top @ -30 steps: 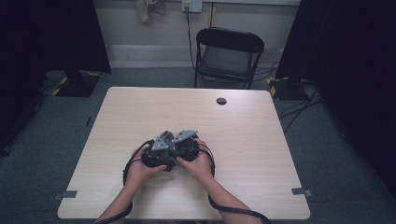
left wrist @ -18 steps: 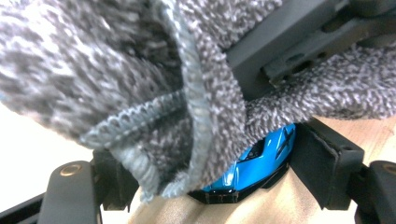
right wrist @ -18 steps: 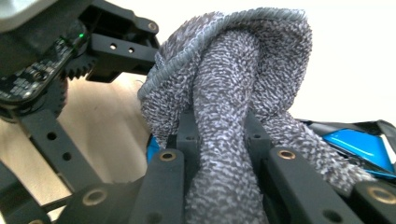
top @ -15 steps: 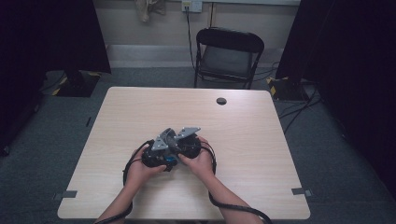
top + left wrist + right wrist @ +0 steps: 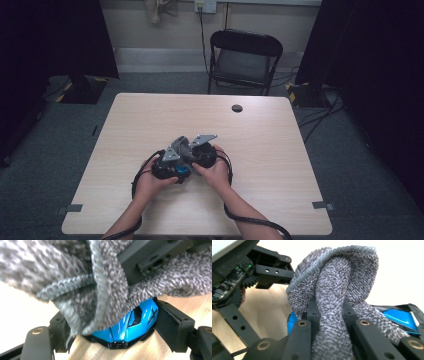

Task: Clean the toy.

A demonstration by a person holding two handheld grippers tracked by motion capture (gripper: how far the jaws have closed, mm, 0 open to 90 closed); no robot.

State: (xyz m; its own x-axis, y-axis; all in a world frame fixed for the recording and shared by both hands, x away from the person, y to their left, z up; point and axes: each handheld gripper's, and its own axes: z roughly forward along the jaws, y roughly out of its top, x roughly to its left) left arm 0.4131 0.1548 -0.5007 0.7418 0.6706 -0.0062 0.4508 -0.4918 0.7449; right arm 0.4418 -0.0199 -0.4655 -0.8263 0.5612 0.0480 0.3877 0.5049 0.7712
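Table (image 5: 150,120): one grey cloth (image 5: 337,277), one blue toy car (image 5: 130,325), two grippers

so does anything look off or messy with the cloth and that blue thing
Nothing looks damaged or spilled. The grey cloth is bunched and twisted in the right claw and draped over the blue toy car, which sits between the left claw's pads on the table.
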